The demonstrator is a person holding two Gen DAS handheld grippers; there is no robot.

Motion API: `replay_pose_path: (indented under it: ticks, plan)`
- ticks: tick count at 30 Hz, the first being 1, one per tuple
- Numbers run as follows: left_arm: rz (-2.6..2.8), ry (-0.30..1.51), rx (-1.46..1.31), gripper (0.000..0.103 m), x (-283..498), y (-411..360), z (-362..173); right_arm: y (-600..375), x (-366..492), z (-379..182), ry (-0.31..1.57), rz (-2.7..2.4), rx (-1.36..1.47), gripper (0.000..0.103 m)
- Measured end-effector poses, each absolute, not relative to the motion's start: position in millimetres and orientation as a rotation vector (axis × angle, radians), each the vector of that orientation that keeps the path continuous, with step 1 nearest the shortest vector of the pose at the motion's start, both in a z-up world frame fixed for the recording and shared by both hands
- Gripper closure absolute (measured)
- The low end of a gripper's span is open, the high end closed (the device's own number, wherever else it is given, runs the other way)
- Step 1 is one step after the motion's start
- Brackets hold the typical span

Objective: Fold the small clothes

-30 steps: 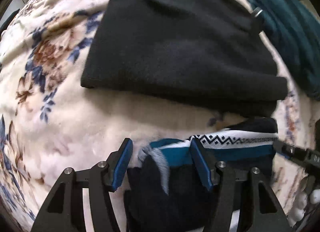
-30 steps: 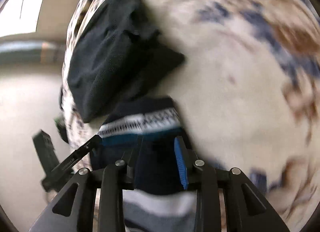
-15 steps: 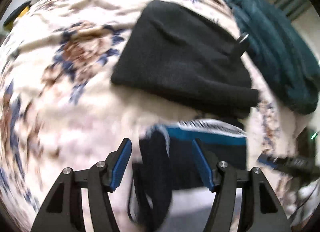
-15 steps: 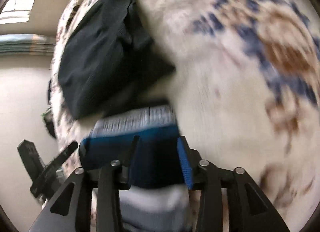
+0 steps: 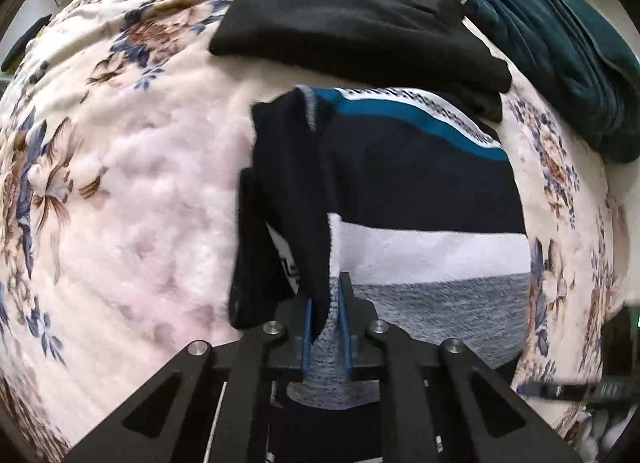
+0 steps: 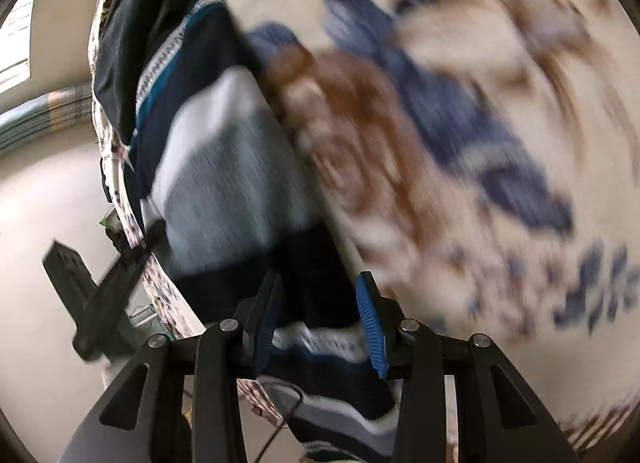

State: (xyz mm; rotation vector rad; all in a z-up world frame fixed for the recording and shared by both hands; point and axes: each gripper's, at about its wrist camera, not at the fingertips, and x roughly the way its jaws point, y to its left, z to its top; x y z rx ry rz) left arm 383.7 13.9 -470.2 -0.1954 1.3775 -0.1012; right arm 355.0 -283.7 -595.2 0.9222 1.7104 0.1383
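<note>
A striped knit garment (image 5: 420, 199) in navy, teal, white and grey lies on the floral blanket (image 5: 120, 191). Its left sleeve is folded inward over the body. My left gripper (image 5: 325, 315) is shut on the grey and navy fabric at the garment's near edge. In the blurred right wrist view the same garment (image 6: 216, 151) stretches away up the left side. My right gripper (image 6: 320, 303) has its jaws partly apart with dark navy fabric between them; whether they pinch it is unclear.
A folded black garment (image 5: 348, 15) lies just beyond the striped one. A dark teal garment (image 5: 552, 35) is heaped at the far right. The bed edge and pale floor (image 6: 48, 199) show at the left of the right wrist view.
My left gripper has closed on the garment's near edge, having been open. Both grippers pulled back along the garment, so more of its white and grey stripes show. The right view swung.
</note>
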Motion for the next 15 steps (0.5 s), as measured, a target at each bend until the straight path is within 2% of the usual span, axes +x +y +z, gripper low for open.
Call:
replay_pose_path:
  ticks: [4, 6, 7, 9, 10, 12, 13, 14, 15]
  plan:
    - [-0.127, 1.4, -0.255, 0.093, 385, 38, -479, -286, 311, -597, 1.732, 0.104, 0.915, 0.062]
    - [-0.165, 1.406, -0.307, 0.089, 379, 39, -468, -286, 295, -596, 1.73, 0.081, 0.922, 0.062]
    - [-0.186, 1.404, -0.329, 0.085, 373, 42, -458, -281, 287, -594, 1.718, 0.076, 0.934, 0.062]
    - [-0.247, 1.368, -0.398, 0.063, 354, 48, -438, -272, 272, -586, 1.698, 0.063, 0.928, 0.062]
    - [-0.274, 1.351, -0.427, 0.057, 342, 51, -428, -267, 263, -580, 1.689, 0.049, 0.91, 0.062]
    - [-0.331, 1.331, -0.473, 0.029, 313, 53, -412, -259, 242, -568, 1.674, 0.041, 0.879, 0.057]
    - [-0.359, 1.332, -0.493, 0.026, 294, 55, -407, -257, 231, -565, 1.676, 0.035, 0.867, 0.046]
    - [-0.378, 1.344, -0.504, 0.025, 280, 56, -407, -252, 221, -562, 1.675, 0.031, 0.861, 0.04]
    - [-0.386, 1.372, -0.509, 0.025, 257, 58, -408, -247, 206, -560, 1.681, 0.035, 0.857, 0.04]
